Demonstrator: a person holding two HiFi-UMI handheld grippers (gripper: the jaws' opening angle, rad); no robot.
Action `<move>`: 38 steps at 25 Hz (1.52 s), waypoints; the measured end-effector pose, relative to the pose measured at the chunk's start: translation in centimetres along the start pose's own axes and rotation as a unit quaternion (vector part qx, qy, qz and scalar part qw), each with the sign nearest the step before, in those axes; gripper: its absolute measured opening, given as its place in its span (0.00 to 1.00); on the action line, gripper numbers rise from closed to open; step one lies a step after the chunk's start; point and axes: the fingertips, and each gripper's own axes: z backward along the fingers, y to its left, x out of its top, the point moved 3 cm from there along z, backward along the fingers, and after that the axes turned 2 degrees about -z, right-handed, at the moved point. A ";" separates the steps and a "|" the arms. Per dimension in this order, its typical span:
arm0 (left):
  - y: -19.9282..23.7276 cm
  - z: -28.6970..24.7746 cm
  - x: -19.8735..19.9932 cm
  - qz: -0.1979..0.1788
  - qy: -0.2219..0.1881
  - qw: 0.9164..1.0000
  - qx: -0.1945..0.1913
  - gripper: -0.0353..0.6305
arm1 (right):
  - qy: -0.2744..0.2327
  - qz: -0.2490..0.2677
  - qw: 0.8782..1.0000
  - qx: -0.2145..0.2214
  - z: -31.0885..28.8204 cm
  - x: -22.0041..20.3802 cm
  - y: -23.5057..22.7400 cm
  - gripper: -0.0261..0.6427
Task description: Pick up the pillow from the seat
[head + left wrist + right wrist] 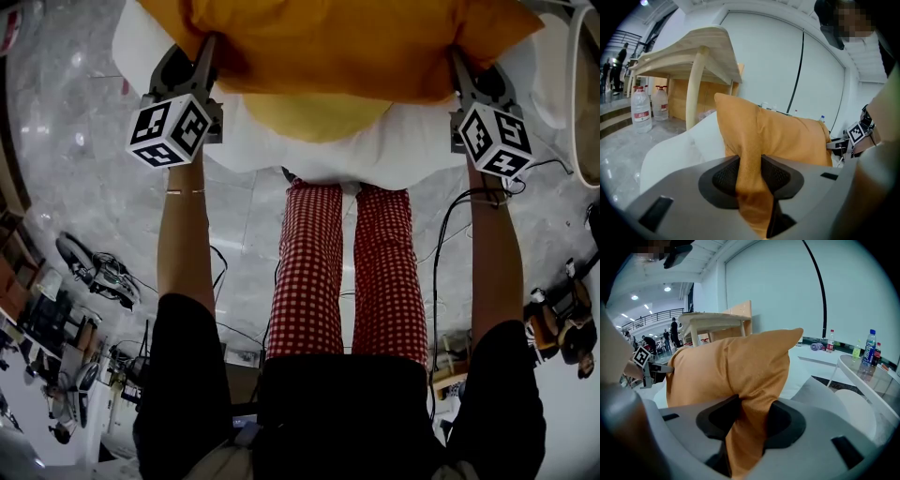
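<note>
A: What's carrying things there?
B: I see a white seat (412,150) with a curved shell. A yellow cushion (314,117) lies directly on it, toward the near edge.
A: And under that?
B: Grey marble floor (84,187). Black cables (435,281) trail across it close to the seat. Two big water jugs (641,110) stand on it beside a wooden worktop (689,51).

Left gripper (208,49) and right gripper (460,62) clamp orange pillow (328,37) above white seat (408,141).
</note>
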 end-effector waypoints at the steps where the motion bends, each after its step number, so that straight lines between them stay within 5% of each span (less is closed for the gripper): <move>1: -0.1 0.2 0.0 0.000 0.001 1.000 0.001 0.28 | 0.000 -0.001 1.000 0.000 0.2 0.0 0.1 0.31; 17: -1.7 3.3 0.7 -0.020 0.014 1.000 0.012 0.26 | -0.018 -0.017 1.000 -0.007 3.7 0.7 0.9 0.31; 38: -2.5 10.4 3.6 0.002 0.003 0.999 0.036 0.26 | -0.051 -0.016 0.998 0.011 7.6 4.8 3.9 0.31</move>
